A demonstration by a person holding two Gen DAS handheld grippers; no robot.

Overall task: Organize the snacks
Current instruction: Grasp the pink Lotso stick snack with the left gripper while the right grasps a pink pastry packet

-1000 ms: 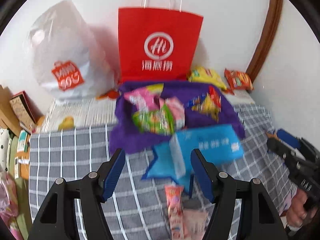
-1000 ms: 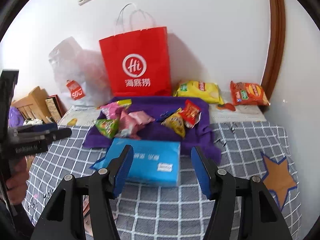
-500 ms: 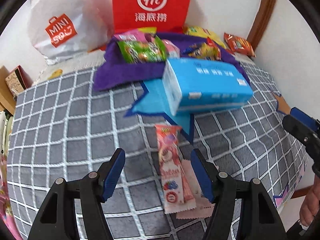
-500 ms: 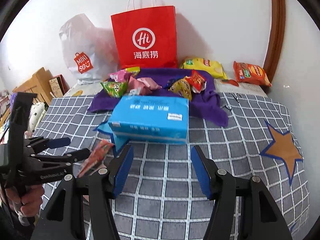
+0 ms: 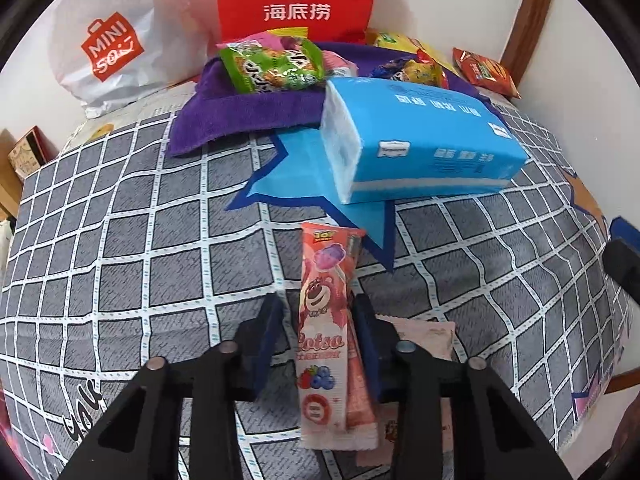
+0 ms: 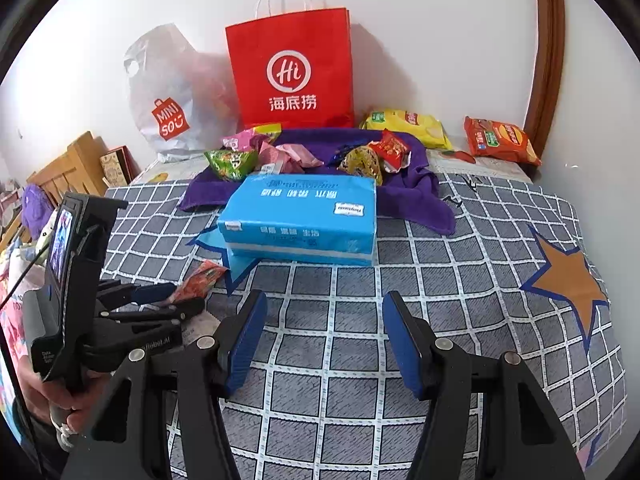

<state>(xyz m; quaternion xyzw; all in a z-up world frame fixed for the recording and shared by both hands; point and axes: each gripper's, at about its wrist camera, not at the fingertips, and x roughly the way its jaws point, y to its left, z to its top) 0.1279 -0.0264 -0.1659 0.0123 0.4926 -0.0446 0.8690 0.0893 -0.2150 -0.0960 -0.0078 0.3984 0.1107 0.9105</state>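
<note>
item: pink Lotso snack stick (image 5: 326, 344) flat on the checked bedspread (image 5: 120, 272), near edge | left gripper (image 5: 320, 336) just closing around it, not lifted | right gripper (image 6: 324, 344) part open, empty | snack pile on purple towel (image 6: 416, 188) unsorted; task barely begun

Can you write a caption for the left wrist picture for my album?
Left gripper closing around a pink snack stick on the checked blanket.
</note>
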